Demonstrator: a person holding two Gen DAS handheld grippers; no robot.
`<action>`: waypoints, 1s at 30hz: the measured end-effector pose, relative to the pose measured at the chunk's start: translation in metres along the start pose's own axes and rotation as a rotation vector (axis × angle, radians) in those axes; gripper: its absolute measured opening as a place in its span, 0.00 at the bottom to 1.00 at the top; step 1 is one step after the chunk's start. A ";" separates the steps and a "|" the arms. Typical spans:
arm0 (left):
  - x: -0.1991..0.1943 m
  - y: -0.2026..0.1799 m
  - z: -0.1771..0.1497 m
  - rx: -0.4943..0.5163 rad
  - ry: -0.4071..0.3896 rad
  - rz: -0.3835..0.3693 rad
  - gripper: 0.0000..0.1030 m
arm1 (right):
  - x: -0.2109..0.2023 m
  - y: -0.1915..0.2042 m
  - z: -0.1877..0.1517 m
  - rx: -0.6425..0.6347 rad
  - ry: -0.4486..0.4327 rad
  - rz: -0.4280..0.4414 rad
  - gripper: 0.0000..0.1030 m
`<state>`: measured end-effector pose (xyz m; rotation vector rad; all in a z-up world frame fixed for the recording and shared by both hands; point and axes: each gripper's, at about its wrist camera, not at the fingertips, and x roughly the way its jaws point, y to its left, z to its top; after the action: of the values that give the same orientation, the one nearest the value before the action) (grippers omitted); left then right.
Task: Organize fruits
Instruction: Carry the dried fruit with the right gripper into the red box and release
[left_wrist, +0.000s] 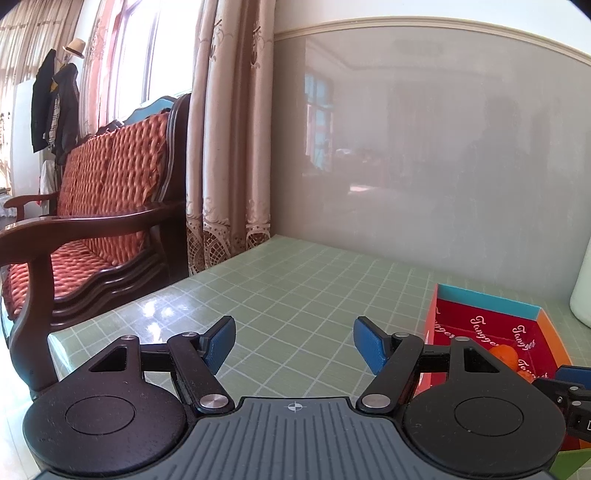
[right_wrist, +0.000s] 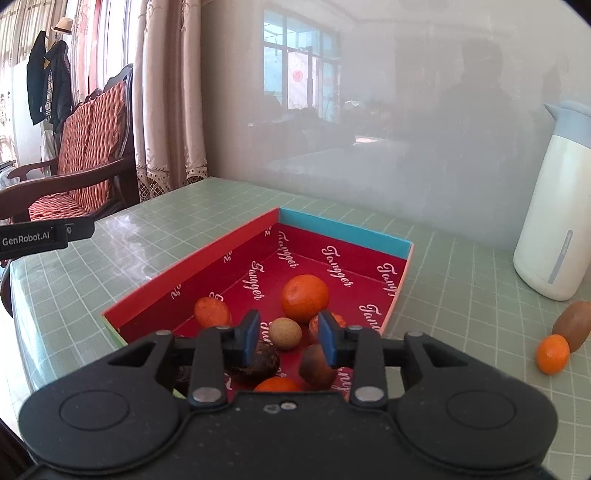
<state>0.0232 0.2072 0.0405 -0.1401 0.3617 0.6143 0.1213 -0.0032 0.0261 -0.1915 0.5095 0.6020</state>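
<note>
Green grid-patterned tabletop (right_wrist: 443, 266) against a glossy grey wall, bearing a red cardboard box (right_wrist: 229, 245) of oranges (right_wrist: 304, 298) and brown fruits; right claw (right_wrist: 286, 336) narrowly parted, empty, above it; left claw (left_wrist: 293, 343) wide, empty.

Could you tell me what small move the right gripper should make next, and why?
Probably swing it right toward the small orange and the brown fruit beside the white jug. The right gripper hangs over the red box with nothing between its pads, and those two fruits lie outside on the table.
</note>
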 end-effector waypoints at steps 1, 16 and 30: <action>0.000 -0.001 0.000 0.001 0.000 -0.001 0.69 | -0.001 -0.001 0.000 0.001 -0.004 -0.004 0.35; -0.006 -0.025 -0.003 0.043 -0.004 -0.036 0.74 | -0.031 -0.018 -0.005 -0.022 -0.078 -0.126 0.70; -0.020 -0.082 -0.011 0.111 -0.006 -0.123 0.86 | -0.073 -0.073 -0.024 0.076 -0.103 -0.280 1.00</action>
<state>0.0529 0.1280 0.0399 -0.0539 0.3772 0.4718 0.1026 -0.1061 0.0446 -0.1552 0.3962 0.3167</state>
